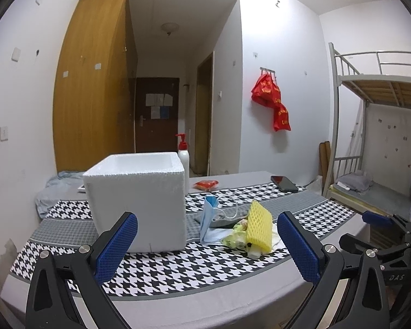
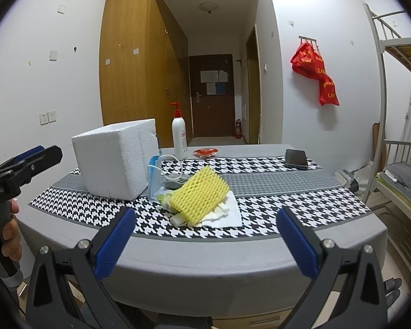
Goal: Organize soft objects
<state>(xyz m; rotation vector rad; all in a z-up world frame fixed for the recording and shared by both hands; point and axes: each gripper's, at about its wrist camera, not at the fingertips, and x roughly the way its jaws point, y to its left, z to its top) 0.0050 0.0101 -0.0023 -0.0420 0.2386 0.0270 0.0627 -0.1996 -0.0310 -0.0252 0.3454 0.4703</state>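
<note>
Houndstooth cloth covers the counter (image 2: 260, 241), where we see the yellow foam net (image 2: 200, 194) atop the soft pile beside the foam box (image 2: 115, 161). It lies at twelve o'clock from our right claw (image 2: 205, 242) and one o'clock from our left claw (image 1: 207, 244), both released, empty.

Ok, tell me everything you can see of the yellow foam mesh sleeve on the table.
The yellow foam mesh sleeve is a flat, soft-looking netted pad with diamond holes. It lies tilted on top of the pile, resting on white tissue and a greenish plastic wrapper, right of the white foam box. Neither gripper touches it.
</note>
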